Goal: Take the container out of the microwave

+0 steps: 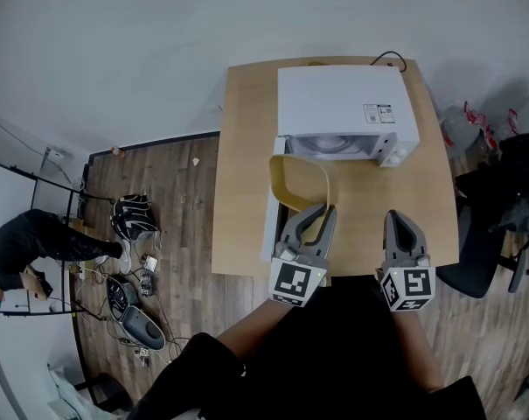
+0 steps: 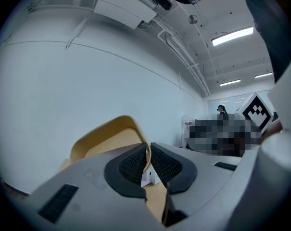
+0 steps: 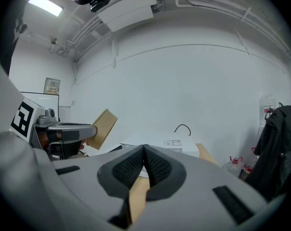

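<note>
One pale yellow, shallow, rounded-square plastic container (image 1: 301, 182), already out of the white microwave oven (image 1: 347, 103) and up in the air just ahead of the open cavity, tilted on edge. Clamped by a single side wall between the fingers of the left gripper (image 1: 327, 210), pads nearly together with only the thin rim between them; body of the container out to the left of the fingers and beyond them. Fingers of the right gripper (image 1: 397, 219) pressed together on nothing, just right of the container and not touching it, above the near part of the light wooden worktop (image 1: 247, 147). Seemingly empty, light and fairly stiff, though thin enough to flex at the wall. Smooth plastic, so probably slippery under a one-sided pinch and apt to swing about the fingers. Better held deep on the rim near a corner, or steadied at the opposite wall by the right fingers before setting down
</note>
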{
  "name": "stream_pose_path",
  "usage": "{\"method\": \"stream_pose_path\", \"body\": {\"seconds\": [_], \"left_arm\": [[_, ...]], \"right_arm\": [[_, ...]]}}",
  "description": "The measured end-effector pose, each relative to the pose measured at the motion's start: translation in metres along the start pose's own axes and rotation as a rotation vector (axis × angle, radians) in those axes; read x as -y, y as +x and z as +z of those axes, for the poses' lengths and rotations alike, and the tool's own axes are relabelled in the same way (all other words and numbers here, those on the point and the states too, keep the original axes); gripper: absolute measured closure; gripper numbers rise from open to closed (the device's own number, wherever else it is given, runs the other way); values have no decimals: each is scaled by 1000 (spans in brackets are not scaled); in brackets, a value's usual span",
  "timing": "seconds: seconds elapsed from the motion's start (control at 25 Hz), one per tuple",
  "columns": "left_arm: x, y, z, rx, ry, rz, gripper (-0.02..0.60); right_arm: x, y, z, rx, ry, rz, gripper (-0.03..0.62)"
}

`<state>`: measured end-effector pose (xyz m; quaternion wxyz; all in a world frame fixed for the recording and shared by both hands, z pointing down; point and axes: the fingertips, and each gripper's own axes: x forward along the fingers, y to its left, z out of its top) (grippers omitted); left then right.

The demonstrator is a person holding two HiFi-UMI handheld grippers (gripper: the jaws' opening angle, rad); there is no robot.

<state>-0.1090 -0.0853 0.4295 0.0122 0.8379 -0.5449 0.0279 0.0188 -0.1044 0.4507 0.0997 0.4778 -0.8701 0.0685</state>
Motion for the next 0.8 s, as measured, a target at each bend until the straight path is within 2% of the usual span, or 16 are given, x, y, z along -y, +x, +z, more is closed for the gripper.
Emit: {"method": "stream_pose_path", "body": {"seconds": [0.24,0.8], "left_arm": [[-1,3,-1,-28,2,-12,548],[3,3,3,-16,28,-9,548]], "right_arm": [[-2,6,1,-5,-3,4,539],[7,-1,-1,0,-16,-4,539]]}}
